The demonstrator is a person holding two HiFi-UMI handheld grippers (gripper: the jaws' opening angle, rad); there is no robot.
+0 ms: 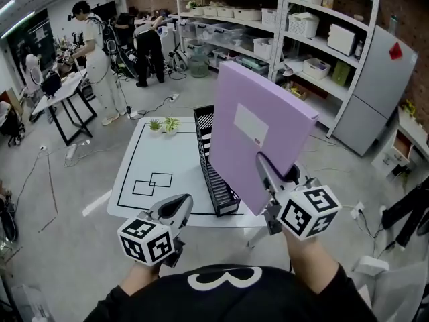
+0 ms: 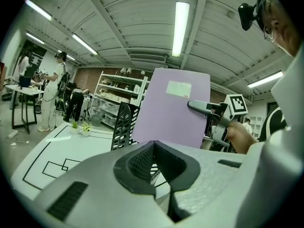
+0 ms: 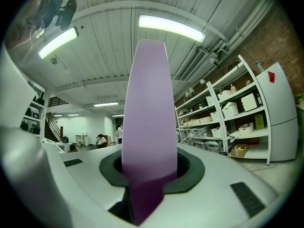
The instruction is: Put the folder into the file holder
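A large purple folder (image 1: 261,126) with a white label is held up in the air, tilted, over the table's right edge. My right gripper (image 1: 265,170) is shut on its lower edge; in the right gripper view the folder (image 3: 149,118) stands edge-on between the jaws. A black slotted file holder (image 1: 213,166) stands on the white table (image 1: 154,153), just left of the folder. My left gripper (image 1: 175,206) hovers near the table's front edge, shut and holding nothing. The left gripper view shows the folder (image 2: 173,108) beside the file holder (image 2: 121,125).
Two small potted plants (image 1: 164,125) sit at the table's far edge, and black outlined squares (image 1: 153,183) are marked on its top. Storage shelves (image 1: 295,25) and a grey fridge (image 1: 375,92) stand behind on the right. People work at desks at the back left (image 1: 94,52).
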